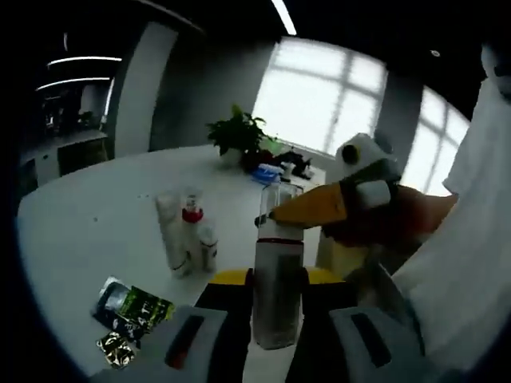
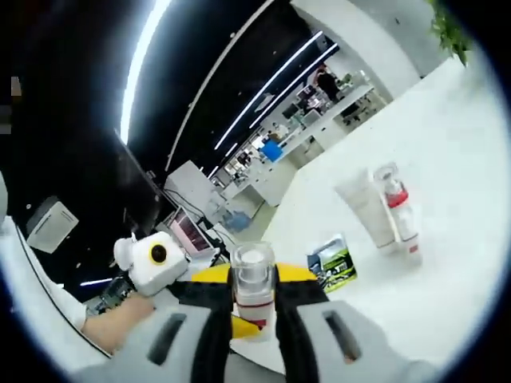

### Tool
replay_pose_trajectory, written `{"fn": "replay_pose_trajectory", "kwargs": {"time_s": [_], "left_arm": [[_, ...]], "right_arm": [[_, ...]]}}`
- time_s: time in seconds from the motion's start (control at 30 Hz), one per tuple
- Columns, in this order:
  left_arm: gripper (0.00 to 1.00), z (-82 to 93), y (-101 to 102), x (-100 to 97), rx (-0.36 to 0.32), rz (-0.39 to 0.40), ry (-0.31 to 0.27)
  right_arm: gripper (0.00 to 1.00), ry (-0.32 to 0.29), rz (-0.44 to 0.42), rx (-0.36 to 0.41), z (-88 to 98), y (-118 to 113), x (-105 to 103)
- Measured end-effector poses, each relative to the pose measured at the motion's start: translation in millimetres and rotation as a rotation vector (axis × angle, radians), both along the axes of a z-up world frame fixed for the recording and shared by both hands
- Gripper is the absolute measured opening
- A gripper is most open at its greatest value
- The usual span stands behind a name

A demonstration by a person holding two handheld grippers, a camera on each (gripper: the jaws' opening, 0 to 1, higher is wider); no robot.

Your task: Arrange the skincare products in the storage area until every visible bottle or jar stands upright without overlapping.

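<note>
Both my claws pinch one clear bottle above the white bench: left claw its body, right claw its cap. Tubes stand far left, sachets near; plant by bright windows.

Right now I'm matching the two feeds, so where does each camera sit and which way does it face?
Left gripper view: rides the left gripper, looking across the white table toward the windows; the right gripper and a person's hand enter from the right.
Right gripper view: rides the right gripper, looking toward a dim office; the left gripper enters from the left.
Shared: the clear bottle both grip, the standing bottles, the sachets.
</note>
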State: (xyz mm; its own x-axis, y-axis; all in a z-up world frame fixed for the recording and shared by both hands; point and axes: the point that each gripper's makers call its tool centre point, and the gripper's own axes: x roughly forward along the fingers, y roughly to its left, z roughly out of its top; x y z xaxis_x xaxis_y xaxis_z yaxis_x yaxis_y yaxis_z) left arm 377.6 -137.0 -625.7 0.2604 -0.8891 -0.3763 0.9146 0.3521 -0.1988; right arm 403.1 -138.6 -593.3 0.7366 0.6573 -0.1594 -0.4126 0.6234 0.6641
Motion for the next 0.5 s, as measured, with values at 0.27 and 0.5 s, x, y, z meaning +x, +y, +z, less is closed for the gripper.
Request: {"fn": "replay_pose_trajectory", "kwargs": {"time_s": [0.27, 0.5], "left_arm": [[0.19, 2.4, 0.3, 0.8, 0.000, 0.061, 0.020], [0.19, 13.1, 2.8, -2.5, -0.072, 0.038, 0.078]], "right_arm": [[0.18, -0.005, -0.013, -0.040, 4.6, -1.2, 0.2], [0.19, -0.120, 0.041, -0.003, 22.6, 5.0, -2.9]]}}
